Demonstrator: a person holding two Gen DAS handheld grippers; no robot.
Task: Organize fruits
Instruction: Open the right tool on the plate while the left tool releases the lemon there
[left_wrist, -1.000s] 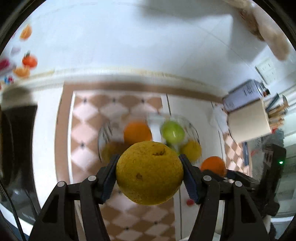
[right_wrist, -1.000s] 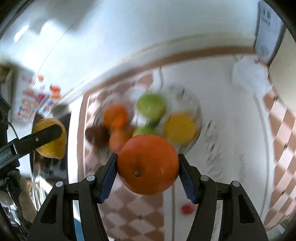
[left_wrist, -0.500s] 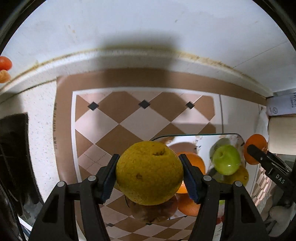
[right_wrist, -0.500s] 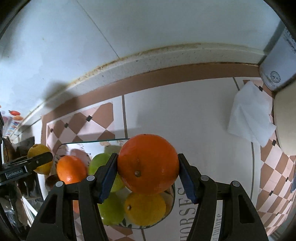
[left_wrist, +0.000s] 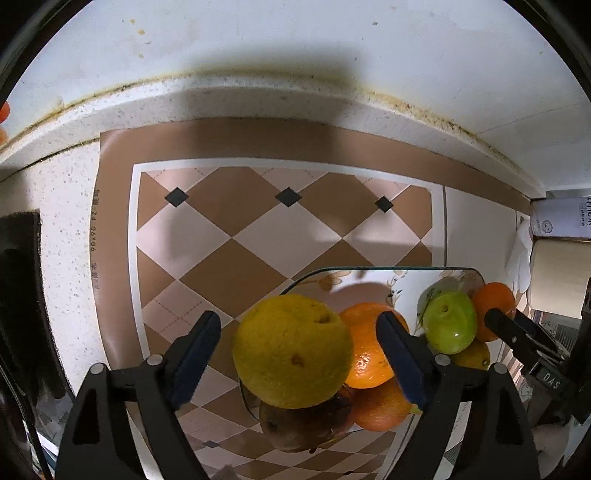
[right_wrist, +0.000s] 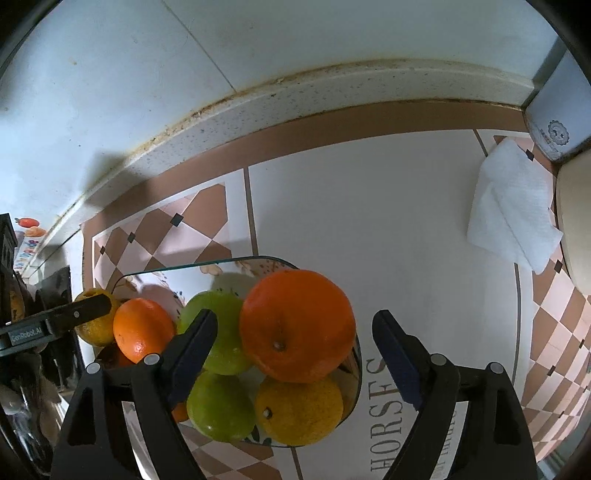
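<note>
Both tongs have just opened, the left tongs (left_wrist: 299, 350) round a yellow citrus (left_wrist: 291, 350) and the right tongs (right_wrist: 295, 347) round an orange (right_wrist: 297, 325), above the fruit-filled glass bowl (right_wrist: 177, 266) at six o'clock, beside "HORSES" lettering (right_wrist: 384, 413).

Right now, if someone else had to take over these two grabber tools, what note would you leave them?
Left gripper: jaws have just been opening; pads clear of the yellow fruit, which sits between them on the pile.
Right gripper: jaws have just been opening too; the big orange sits between them, free of the pads, on top of the other fruit.
Glass plate: already holds a smaller orange, two green apples and a yellow citrus.
Done: both fruits delivered to the plate.
Left: lift both grippers away gently; the pile looks stacked, so watch for rolling. No other loose fruit shows.
</note>
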